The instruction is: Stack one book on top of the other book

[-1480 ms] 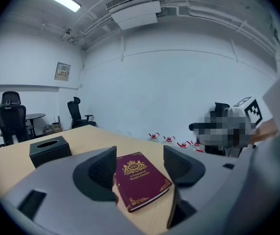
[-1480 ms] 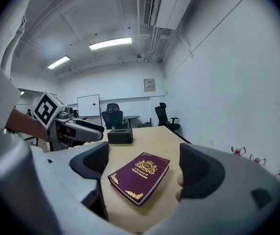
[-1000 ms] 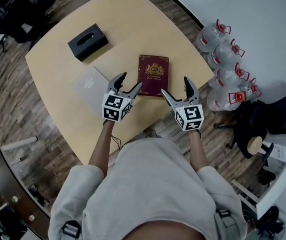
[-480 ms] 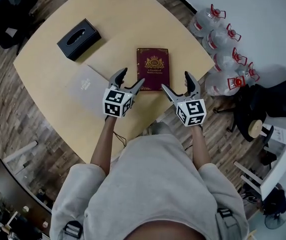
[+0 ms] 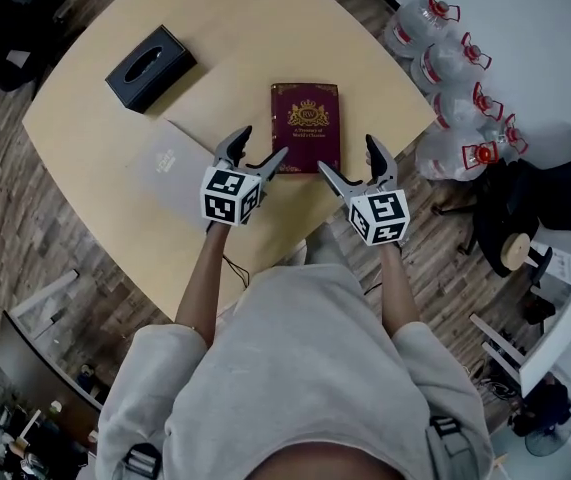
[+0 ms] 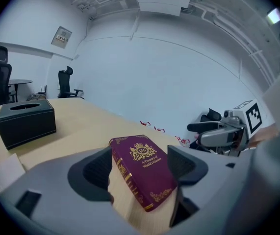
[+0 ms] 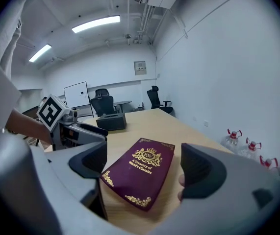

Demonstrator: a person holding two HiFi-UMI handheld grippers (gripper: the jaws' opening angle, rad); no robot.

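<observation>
A loose, pale grey-beige top (image 5: 295, 368) with short, wide sleeves (image 5: 155, 353) is worn. On it a black strap buckle (image 5: 142, 460) is seen at 7 o'clock of the head view and a second buckle (image 5: 443, 428) at 4 o'clock. The left gripper (image 5: 263, 144) and right gripper (image 5: 346, 154) are built alike: a light grey moulded body, two curved fingers (image 6: 98, 173) faced with dark, textured pads, and at the rear a white cube (image 5: 229, 195) printed with black square markers. The left gripper's fingers are being opened, with nothing clamped between them.
</observation>
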